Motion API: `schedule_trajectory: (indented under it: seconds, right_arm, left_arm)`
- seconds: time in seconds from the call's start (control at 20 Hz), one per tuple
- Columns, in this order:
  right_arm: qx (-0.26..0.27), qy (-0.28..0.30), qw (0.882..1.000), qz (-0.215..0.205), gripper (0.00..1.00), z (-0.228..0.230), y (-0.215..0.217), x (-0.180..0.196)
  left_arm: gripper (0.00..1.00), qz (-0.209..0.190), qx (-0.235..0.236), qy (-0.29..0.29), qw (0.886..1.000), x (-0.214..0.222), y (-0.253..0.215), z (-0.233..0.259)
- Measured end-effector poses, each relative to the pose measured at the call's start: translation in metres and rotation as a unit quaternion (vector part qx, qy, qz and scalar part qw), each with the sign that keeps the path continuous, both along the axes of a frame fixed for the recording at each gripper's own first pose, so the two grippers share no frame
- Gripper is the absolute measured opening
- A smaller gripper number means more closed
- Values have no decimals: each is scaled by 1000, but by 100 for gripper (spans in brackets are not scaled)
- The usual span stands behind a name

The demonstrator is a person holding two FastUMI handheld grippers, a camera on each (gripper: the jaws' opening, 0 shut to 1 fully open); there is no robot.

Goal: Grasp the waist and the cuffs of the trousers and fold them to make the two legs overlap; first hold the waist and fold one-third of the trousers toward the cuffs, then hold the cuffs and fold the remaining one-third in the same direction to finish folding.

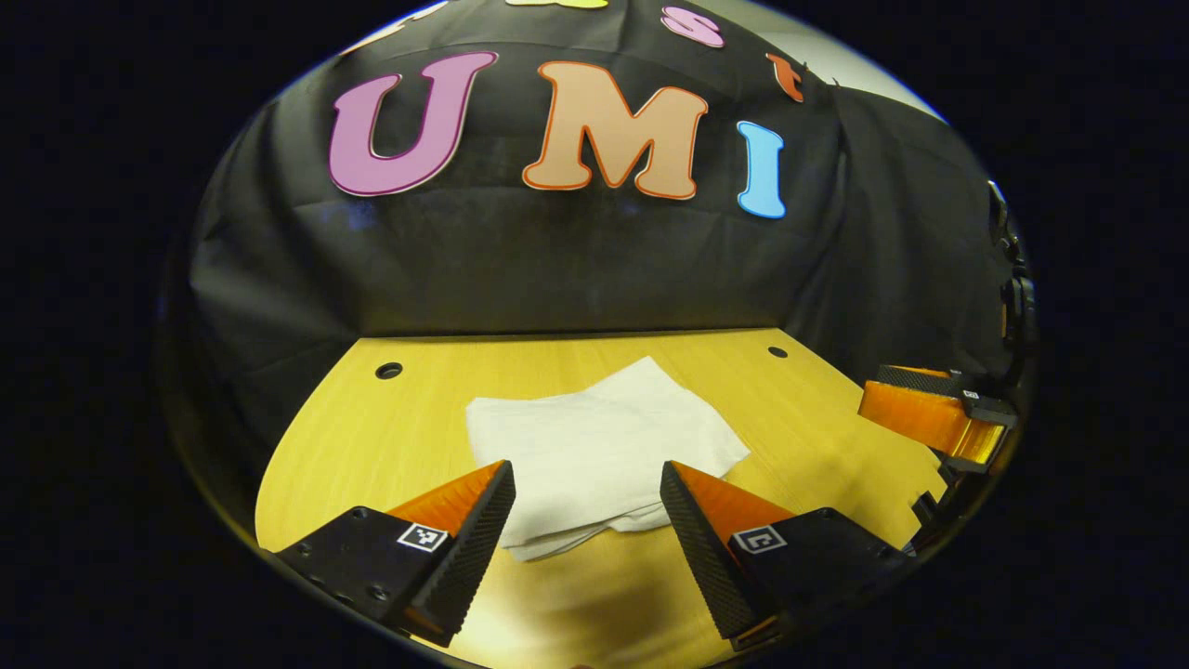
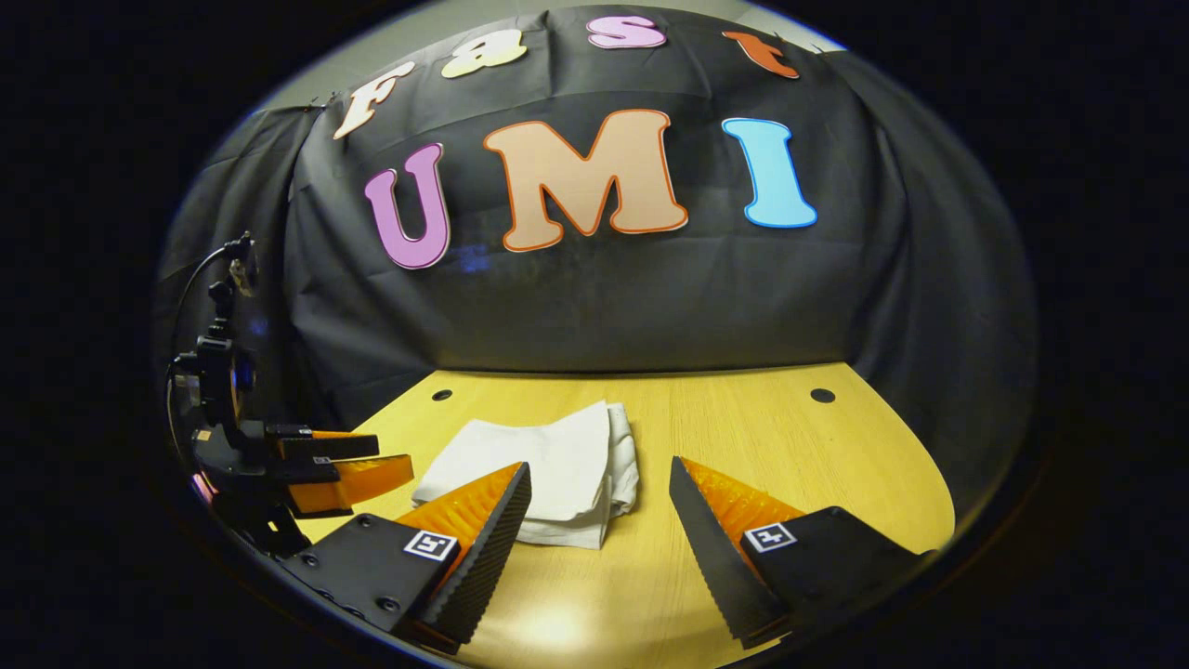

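Note:
White trousers [image 1: 594,446] lie folded into a compact stack on the wooden table [image 1: 353,437]. My left gripper [image 1: 587,488] hovers open just in front of the stack, its fingers spread to either side of the near edge without touching it. In the right gripper view the same folded trousers [image 2: 548,469] sit left of centre. My right gripper [image 2: 599,488] stands open above bare table, with the stack's right edge beside its left finger. The right gripper [image 1: 938,413] also appears at the far right of the left gripper view, and the left gripper [image 2: 344,465] at the left of the right gripper view.
Two small round holes [image 1: 388,370] [image 1: 777,352] mark the back of the table. The black cloth wall [image 1: 594,269] closes the table on its far side and both flanks. Bare wood [image 2: 799,455] stretches to the right of the trousers.

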State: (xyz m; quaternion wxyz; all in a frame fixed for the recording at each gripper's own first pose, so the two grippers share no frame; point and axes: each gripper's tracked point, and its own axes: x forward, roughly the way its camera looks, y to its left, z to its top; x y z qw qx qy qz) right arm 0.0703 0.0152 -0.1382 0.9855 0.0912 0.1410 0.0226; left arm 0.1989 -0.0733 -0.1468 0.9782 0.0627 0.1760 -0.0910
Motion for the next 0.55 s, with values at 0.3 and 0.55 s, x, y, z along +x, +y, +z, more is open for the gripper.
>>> schedule_trajectory:
  seconds: [0.3, 0.55]
  right_arm:
    - [-1, -4, 1000, -2, 96, 6, 18, 3]
    - [-6, -3, 1000, -13, 96, 9, 18, 3]
  left_arm:
    - [95, -7, -2, 2, 1000, -9, 12, 2]
    - [95, -24, 1, 0, 1000, -6, 10, 5]
